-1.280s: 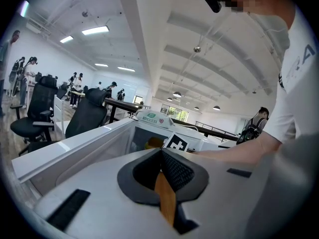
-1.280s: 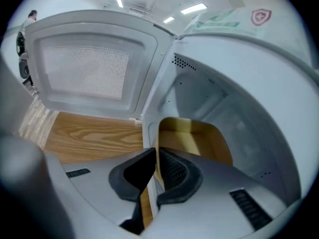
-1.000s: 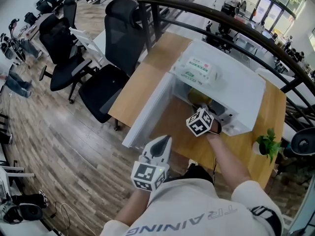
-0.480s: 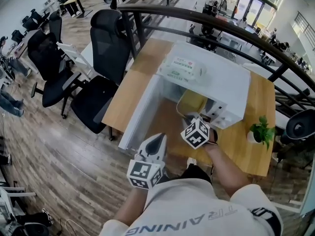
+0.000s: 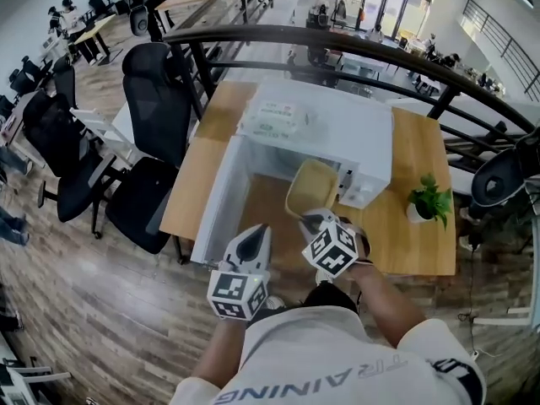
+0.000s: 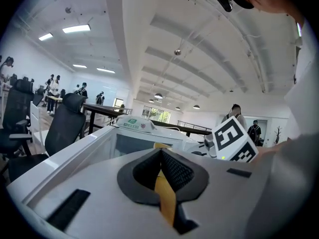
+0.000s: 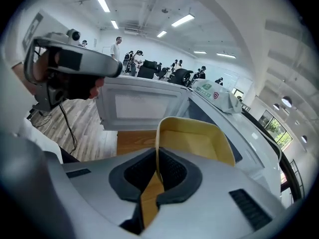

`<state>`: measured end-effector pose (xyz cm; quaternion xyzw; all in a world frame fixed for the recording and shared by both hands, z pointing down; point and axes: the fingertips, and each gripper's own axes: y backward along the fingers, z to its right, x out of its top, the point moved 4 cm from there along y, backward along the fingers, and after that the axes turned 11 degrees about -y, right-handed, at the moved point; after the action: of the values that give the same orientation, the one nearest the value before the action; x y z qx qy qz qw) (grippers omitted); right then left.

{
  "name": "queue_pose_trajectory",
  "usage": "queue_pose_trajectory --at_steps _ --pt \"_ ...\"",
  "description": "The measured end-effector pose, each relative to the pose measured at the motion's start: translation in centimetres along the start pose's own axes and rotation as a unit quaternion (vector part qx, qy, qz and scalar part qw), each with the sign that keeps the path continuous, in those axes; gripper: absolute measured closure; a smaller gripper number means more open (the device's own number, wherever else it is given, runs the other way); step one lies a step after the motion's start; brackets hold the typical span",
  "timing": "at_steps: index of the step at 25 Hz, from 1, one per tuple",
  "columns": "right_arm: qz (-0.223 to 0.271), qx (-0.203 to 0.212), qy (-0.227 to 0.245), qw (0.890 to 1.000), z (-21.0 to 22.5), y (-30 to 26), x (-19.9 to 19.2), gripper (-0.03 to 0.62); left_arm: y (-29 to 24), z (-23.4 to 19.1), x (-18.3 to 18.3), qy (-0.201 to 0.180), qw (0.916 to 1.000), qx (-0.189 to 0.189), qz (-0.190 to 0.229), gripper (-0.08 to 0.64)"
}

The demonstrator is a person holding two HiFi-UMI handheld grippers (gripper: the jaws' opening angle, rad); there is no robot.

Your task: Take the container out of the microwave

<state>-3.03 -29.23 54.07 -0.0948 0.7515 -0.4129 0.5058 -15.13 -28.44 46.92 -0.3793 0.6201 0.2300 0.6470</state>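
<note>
clamped by its near rim in right gripper (image 7: 157,172): yellow container (image 7: 195,142), reaching ahead of the jaws, just outside microwave (image 5: 359,137) front; left gripper (image 6: 160,169) closed, empty.

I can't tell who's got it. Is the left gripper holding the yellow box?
No, the right gripper pinches the rim of the yellow box, while the left gripper is shut on nothing.

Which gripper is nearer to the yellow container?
Right. The right gripper is clamped on the rim of the yellow container. The left gripper is apart from it, to its left, beside the open microwave door.
</note>
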Motion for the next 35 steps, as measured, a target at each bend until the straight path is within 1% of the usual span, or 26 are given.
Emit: queue_pose_trajectory --at_steps 5,12,16,35 --pt "-0.002 -0.008 0.001 1.0 -1.1 2.3 -0.7 0.558 -0.6 0.6 -0.1 -0.007 0.9997 -0.021 0.004 0.528" --pt "0.001 -0.03 -0.013 0.999 -0.7 4.3 -1.0 0.558 -0.5 1.5 -0.2 -0.019 0.999 -0.04 -0.005 0.528" --pt "0.002 -0.036 -0.014 0.999 -0.6 4.7 -0.9 0.558 -0.3 1.5 -0.3 -0.019 0.999 -0.041 -0.006 0.529" --pt "0.001 -0.029 -0.013 0.999 -0.5 3.9 -0.9 0.558 -0.3 1.3 -0.4 -0.019 0.9991 -0.037 -0.008 0.528"
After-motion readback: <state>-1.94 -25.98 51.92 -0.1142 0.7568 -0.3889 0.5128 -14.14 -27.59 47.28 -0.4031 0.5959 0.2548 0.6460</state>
